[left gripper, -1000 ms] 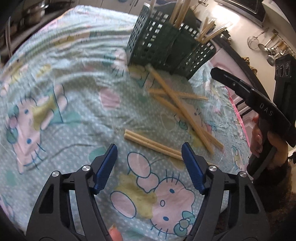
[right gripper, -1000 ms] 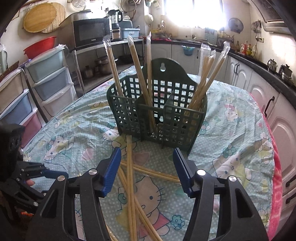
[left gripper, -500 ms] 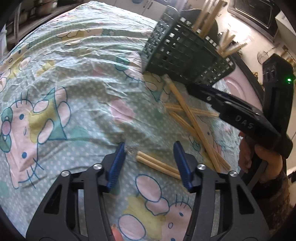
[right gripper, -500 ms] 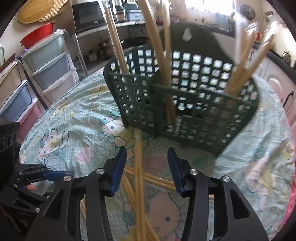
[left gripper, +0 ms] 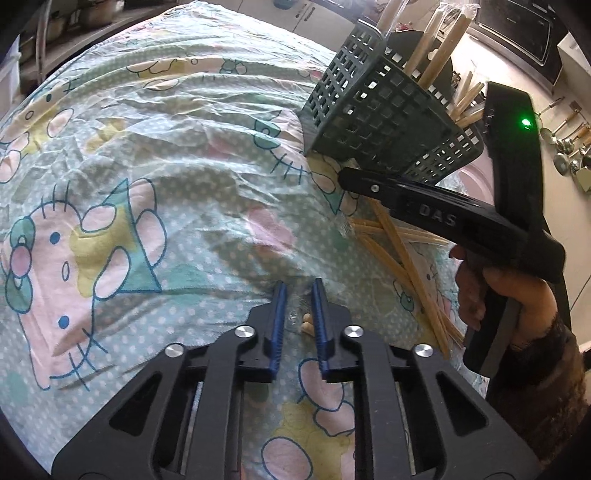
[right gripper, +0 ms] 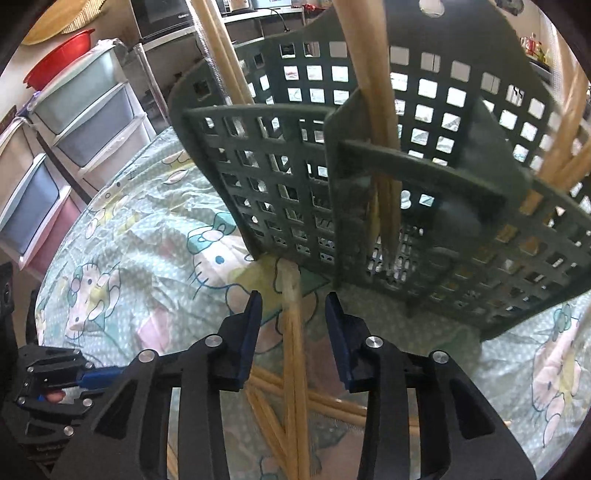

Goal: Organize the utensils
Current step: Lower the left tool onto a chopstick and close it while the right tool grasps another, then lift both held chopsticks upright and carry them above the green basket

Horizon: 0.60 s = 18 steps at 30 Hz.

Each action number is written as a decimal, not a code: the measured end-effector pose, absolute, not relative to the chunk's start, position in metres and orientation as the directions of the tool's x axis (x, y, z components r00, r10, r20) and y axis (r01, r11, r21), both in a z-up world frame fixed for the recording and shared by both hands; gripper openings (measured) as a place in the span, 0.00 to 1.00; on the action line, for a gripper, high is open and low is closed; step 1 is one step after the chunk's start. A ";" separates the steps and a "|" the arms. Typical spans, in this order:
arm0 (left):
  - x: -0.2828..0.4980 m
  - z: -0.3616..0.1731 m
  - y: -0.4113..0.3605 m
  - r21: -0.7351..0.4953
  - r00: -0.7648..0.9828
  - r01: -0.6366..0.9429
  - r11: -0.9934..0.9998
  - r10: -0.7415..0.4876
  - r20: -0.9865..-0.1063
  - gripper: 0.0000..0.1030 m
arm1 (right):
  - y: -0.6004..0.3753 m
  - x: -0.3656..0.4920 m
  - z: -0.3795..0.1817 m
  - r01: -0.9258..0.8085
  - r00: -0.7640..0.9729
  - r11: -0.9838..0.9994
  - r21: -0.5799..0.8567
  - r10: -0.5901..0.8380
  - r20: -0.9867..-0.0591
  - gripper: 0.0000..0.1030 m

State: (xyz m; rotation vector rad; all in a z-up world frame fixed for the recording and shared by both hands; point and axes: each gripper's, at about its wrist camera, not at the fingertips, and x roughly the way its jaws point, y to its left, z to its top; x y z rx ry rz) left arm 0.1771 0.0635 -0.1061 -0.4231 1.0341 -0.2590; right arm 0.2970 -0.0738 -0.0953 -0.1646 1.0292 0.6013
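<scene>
My left gripper (left gripper: 298, 291) points down at the Hello Kitty cloth. Its jaws are closing and pinch the end of a plastic-wrapped chopstick pair (left gripper: 307, 325). A dark green slotted basket (left gripper: 376, 110) stands upright behind, with several wrapped chopsticks (right gripper: 369, 74) in its compartments. More loose chopsticks (left gripper: 399, 243) lie crossed on the cloth in front of it. My right gripper (right gripper: 293, 299) hangs low by the foot of the basket (right gripper: 277, 177). Its jaws are closing either side of a chopstick pair (right gripper: 293, 332) without touching it. A hand (left gripper: 517, 295) holds the right gripper's handle.
The patterned tablecloth (left gripper: 147, 147) covers a round table and is wrinkled. Plastic drawers (right gripper: 85, 110) and a red bowl (right gripper: 59, 55) stand beyond the table's far left edge. A microwave (left gripper: 517, 29) and hanging ladles (left gripper: 569, 144) line the wall.
The left jaws came together from wide apart onto the end of the wrapped pair. The right gripper dropped toward the basket's foot, and its jaws narrowed around a lying pair.
</scene>
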 end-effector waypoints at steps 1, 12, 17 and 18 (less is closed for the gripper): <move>0.178 -0.106 0.064 -0.461 0.491 0.012 0.887 -0.407 -0.770 0.05 | -0.073 0.298 -0.096 -0.540 0.372 0.829 0.144 0.389 -0.843 0.27; 0.170 -0.078 0.066 -0.474 0.543 0.076 0.877 -0.435 -0.718 0.03 | -0.077 0.292 -0.070 -0.538 0.410 0.828 0.155 0.418 -0.811 0.10; 0.167 -0.056 0.061 -0.456 0.586 0.112 0.883 -0.430 -0.687 0.03 | -0.087 0.279 -0.043 -0.542 0.448 0.823 0.171 0.455 -0.769 0.08; 0.166 -0.052 0.060 -0.455 0.592 0.118 0.883 -0.430 -0.681 0.03 | -0.089 0.277 -0.039 -0.542 0.454 0.822 0.173 0.460 -0.763 0.08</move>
